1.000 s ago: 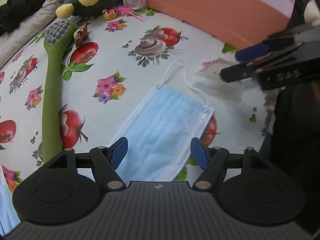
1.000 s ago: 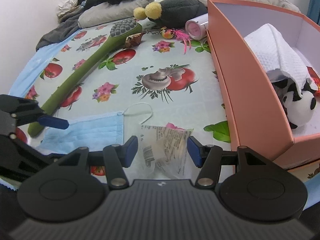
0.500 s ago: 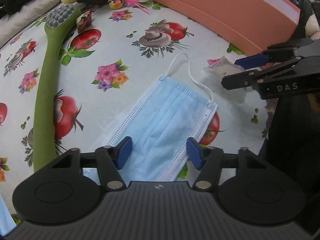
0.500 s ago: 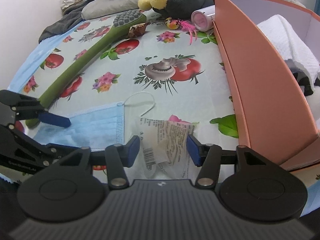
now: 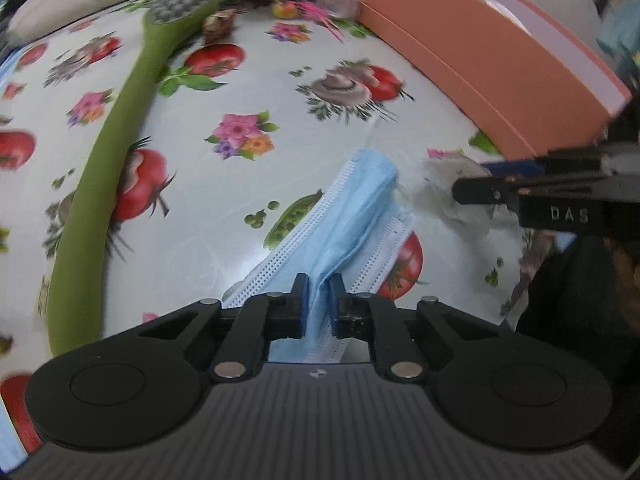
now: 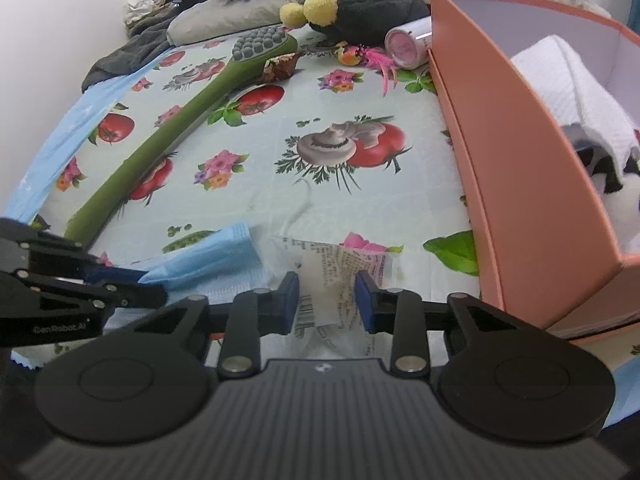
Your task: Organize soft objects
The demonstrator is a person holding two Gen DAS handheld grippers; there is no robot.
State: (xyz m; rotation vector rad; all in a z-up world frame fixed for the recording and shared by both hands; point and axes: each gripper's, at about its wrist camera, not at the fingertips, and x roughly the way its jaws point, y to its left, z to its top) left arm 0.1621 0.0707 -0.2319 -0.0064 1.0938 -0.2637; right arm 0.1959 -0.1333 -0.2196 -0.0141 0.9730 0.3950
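The pink box (image 6: 532, 184) stood at my right on the flowered cloth (image 5: 256, 208), already holding a white towel (image 6: 576, 92). My left gripper (image 5: 319, 294) was closing and had pinched the blue mask (image 5: 360, 216), bunching it. My right gripper (image 6: 327, 294) was closing around the crinkly wrapper (image 6: 332, 268), pads not yet pressing. I judged this the pick-up step; next, lifting both clear toward the box.
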